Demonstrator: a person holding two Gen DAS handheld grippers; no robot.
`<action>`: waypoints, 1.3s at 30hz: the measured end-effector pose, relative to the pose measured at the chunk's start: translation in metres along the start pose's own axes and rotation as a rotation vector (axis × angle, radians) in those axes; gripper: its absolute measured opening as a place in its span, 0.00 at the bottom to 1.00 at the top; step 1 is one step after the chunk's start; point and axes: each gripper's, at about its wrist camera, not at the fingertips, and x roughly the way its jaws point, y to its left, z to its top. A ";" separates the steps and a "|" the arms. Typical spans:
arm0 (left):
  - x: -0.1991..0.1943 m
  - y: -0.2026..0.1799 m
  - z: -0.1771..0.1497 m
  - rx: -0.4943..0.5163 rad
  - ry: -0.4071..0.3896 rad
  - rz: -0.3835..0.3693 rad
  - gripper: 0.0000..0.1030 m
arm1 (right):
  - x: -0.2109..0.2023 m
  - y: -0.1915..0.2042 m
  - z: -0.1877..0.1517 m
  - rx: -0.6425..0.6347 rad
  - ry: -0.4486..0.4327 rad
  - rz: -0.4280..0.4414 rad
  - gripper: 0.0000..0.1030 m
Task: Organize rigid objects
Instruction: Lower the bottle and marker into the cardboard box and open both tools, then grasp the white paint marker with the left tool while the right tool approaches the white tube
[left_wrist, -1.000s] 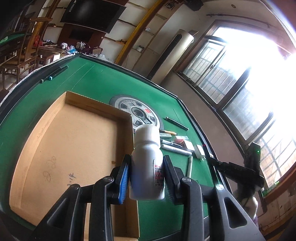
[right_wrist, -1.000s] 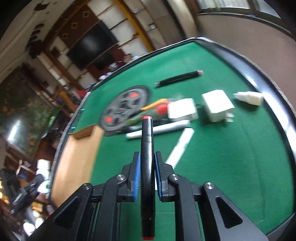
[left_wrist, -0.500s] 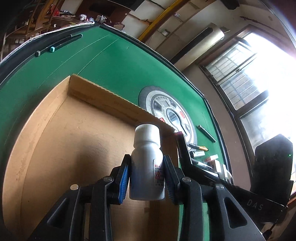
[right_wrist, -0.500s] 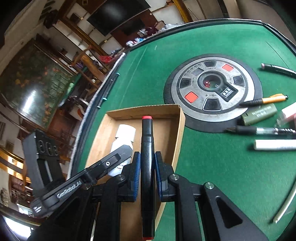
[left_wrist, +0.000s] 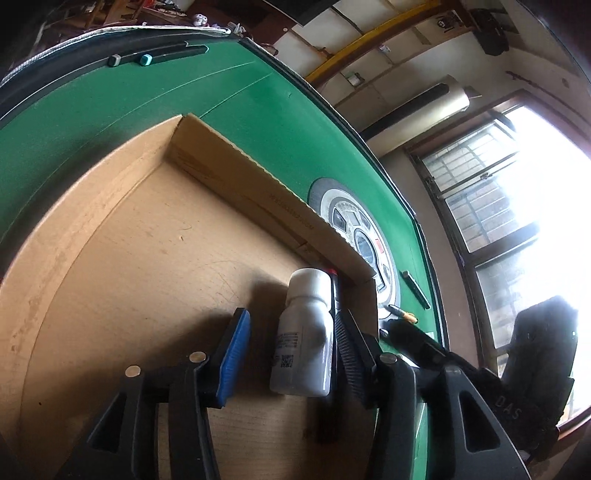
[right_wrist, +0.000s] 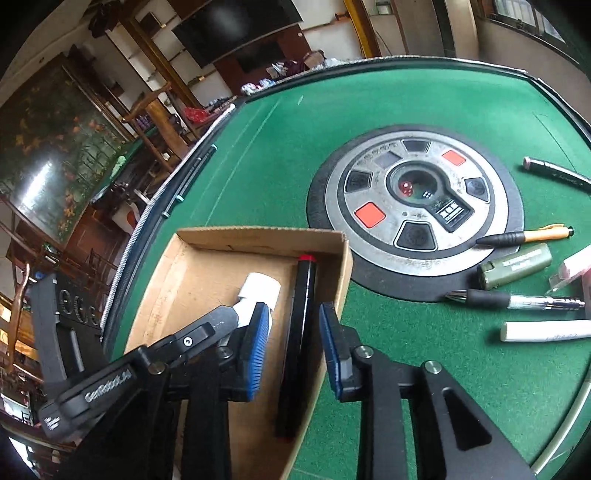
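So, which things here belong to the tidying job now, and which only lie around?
In the job:
box
bottle, lying in the box
black marker, lying in the box
left claw, open
right claw, open

Lying about, on the table:
orange pen
green lighter
clear pen
white stick

blown-out window (left_wrist: 535, 177) glare (fisheye-warped edges)

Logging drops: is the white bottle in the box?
In: the white bottle lies on the cardboard box floor beside the black marker, both grippers open.
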 end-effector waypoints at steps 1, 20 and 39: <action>-0.003 0.001 -0.003 -0.005 -0.005 0.001 0.49 | -0.002 -0.002 0.000 -0.001 -0.016 -0.002 0.35; -0.092 -0.096 -0.073 0.189 -0.090 -0.049 0.92 | -0.129 -0.175 -0.051 0.057 -0.198 -0.208 0.50; -0.042 -0.142 -0.150 0.339 0.039 0.042 0.92 | -0.058 -0.155 -0.044 -0.158 0.032 0.144 0.50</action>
